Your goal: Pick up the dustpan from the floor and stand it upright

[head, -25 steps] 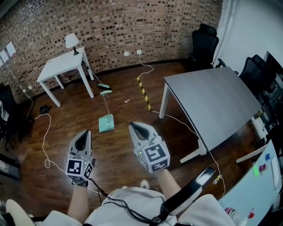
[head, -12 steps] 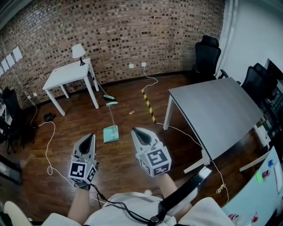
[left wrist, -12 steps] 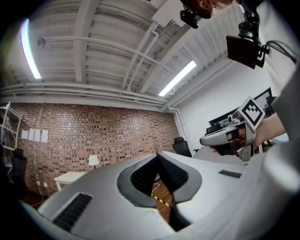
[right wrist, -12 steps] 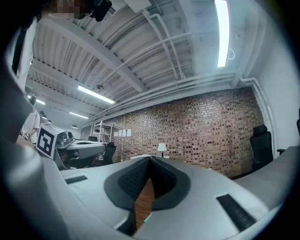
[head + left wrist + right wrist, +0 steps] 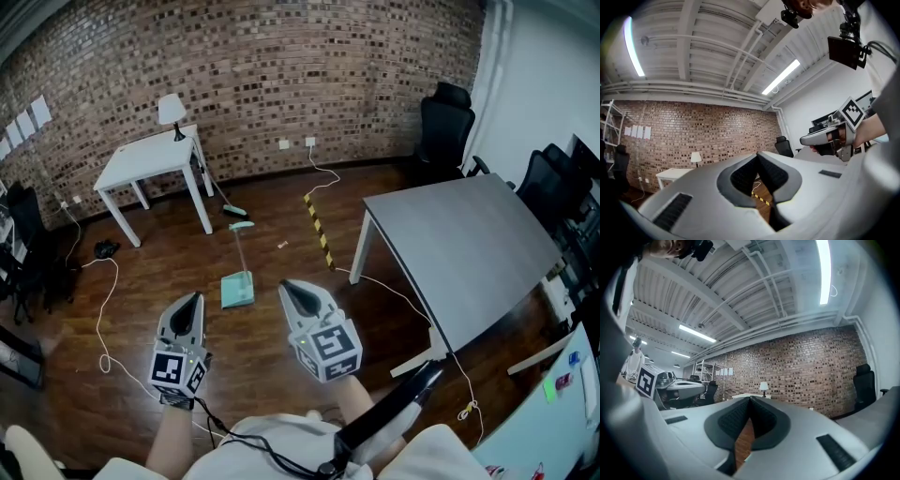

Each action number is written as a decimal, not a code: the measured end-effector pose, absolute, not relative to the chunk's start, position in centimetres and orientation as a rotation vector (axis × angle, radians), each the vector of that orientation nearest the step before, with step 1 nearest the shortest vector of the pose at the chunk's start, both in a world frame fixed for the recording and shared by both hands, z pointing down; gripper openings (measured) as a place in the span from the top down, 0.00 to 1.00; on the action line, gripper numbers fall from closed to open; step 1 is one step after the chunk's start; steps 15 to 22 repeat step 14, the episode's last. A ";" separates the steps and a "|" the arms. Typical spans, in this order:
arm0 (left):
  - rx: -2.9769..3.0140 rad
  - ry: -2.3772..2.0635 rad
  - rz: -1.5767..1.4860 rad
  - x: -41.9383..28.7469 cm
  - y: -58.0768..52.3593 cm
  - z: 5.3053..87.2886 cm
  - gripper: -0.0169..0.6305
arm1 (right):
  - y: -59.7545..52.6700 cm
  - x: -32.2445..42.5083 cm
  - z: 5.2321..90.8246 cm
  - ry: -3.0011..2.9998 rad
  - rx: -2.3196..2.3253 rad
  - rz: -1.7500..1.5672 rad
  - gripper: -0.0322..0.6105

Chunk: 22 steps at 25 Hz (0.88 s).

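Note:
A teal dustpan (image 5: 237, 290) lies flat on the wooden floor in the head view, its long thin handle (image 5: 238, 247) running away toward the brick wall. My left gripper (image 5: 193, 300) and right gripper (image 5: 290, 286) hover side by side above the floor, nearer to me than the pan, both pointing level at the far wall. Both are shut with nothing between the jaws. In the left gripper view my left gripper (image 5: 758, 154) faces the brick wall, and the right gripper (image 5: 824, 139) shows at the right. The right gripper (image 5: 750, 400) view also shows the wall; the dustpan is hidden there.
A teal broom (image 5: 223, 199) leans by a small white table (image 5: 150, 159) holding a lamp (image 5: 172, 112). A large grey table (image 5: 466, 247) stands to the right, with black chairs (image 5: 444, 127) behind it. A yellow-black floor strip (image 5: 319, 228) and white cables (image 5: 103, 314) lie on the floor.
The view has shifted so the dustpan and tables sit lower and a little right in the picture. Both grippers stayed shut and kept their pose side by side.

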<state>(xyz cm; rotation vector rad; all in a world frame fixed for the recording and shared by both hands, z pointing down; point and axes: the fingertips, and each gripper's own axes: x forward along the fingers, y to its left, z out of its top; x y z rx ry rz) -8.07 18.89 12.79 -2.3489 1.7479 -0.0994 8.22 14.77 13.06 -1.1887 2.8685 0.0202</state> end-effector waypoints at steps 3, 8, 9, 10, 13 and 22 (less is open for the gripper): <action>-2.359 1.748 -0.101 -7.9 18.4 13.2 0.95 | 14.3 8.4 13.2 2.865 -1.193 0.017 0.98; -2.362 1.743 -0.081 -7.7 17.7 13.5 0.95 | 13.5 8.5 13.4 2.863 -1.194 0.019 0.98; -2.365 1.739 -0.074 -7.6 17.6 13.5 0.95 | 13.3 8.5 13.5 2.860 -1.196 0.012 0.98; -2.371 1.734 -0.072 -7.4 17.4 13.5 0.95 | 13.1 8.6 13.6 2.856 -1.197 0.002 0.98; -2.390 1.725 -0.074 -6.7 17.0 13.4 0.95 | 12.6 9.1 13.7 2.846 -1.199 -0.019 0.98; -2.395 1.725 -0.073 -6.5 16.9 13.4 0.95 | 12.4 9.2 13.7 2.844 -1.199 -0.023 0.98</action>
